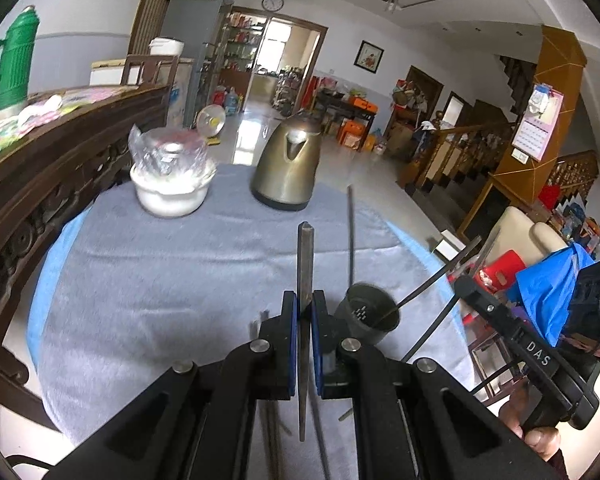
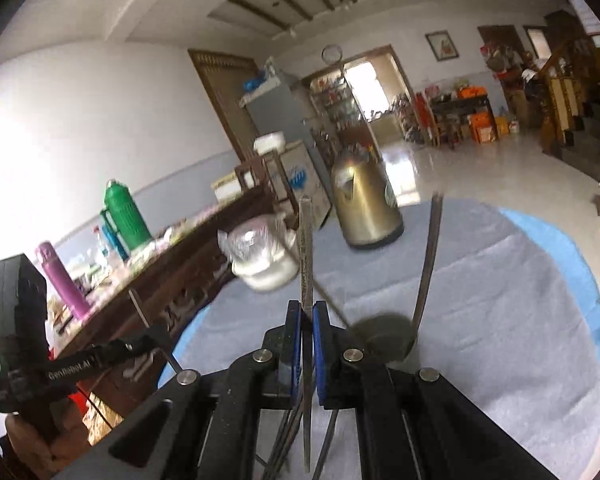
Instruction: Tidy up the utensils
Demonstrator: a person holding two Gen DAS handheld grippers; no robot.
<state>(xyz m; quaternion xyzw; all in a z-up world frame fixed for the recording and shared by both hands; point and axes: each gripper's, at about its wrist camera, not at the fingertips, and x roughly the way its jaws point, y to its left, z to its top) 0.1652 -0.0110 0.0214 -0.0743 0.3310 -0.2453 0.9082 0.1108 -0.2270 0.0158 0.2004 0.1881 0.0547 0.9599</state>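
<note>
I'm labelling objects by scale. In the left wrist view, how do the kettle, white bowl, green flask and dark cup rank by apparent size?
1. kettle
2. white bowl
3. green flask and dark cup: alike; nearness differs, so unranked.

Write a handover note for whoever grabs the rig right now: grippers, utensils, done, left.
Left gripper: shut on a metal chopstick, lifted above the table.
Right gripper: shut on another chopstick, also lifted.
Dark holder cup stands on the grey cloth, with at least two chopsticks already leaning in it.
More chopsticks lie loose on the cloth under the grippers.
Left: drop both held sticks in the cup, then collect the loose ones.
</note>
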